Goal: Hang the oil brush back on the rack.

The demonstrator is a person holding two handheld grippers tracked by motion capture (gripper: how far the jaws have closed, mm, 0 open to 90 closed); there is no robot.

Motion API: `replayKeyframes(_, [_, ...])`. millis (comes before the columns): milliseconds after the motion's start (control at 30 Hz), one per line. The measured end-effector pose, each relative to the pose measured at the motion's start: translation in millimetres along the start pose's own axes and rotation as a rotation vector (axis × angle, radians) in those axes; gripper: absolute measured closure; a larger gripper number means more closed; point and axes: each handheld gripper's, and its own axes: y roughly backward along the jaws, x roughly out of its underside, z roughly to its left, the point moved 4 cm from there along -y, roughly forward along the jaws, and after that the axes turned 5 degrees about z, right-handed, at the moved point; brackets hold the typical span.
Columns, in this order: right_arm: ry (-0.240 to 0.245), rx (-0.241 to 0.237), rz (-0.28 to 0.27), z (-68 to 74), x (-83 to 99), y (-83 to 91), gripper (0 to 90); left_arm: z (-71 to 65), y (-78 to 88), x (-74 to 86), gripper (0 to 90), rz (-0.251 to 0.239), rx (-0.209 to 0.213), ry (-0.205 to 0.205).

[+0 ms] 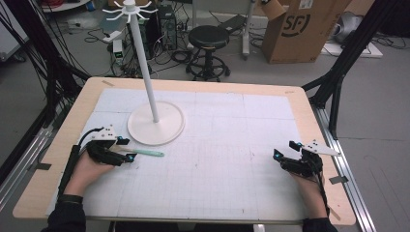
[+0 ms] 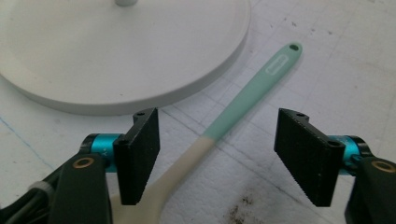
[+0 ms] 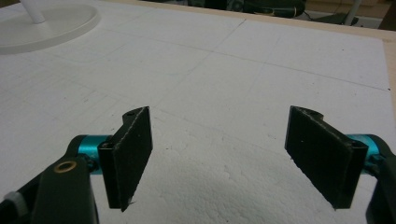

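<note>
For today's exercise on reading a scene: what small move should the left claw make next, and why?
Probably close the left claw on the spatula. In the left gripper view its jaws stand open on either side of the handle, where the mint part meets the cream part, with gaps on both sides. The spatula lies flat on the white mat beside the stand's round base, so nothing blocks a grip.

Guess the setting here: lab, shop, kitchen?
Most likely a robotics data-collection lab: a wooden table topped with gridded white foam sheet, black camera-rig struts, cable bundles on the floor, and a brown cardboard shipping box.
</note>
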Motion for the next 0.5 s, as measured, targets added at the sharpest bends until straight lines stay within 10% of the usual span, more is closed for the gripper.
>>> replayKeyframes(500, [-0.004,-0.007,0.004,0.4,0.4,-0.4,22.7,-1.4,0.6,3.0,72.9,0.034,-0.004,-0.056])
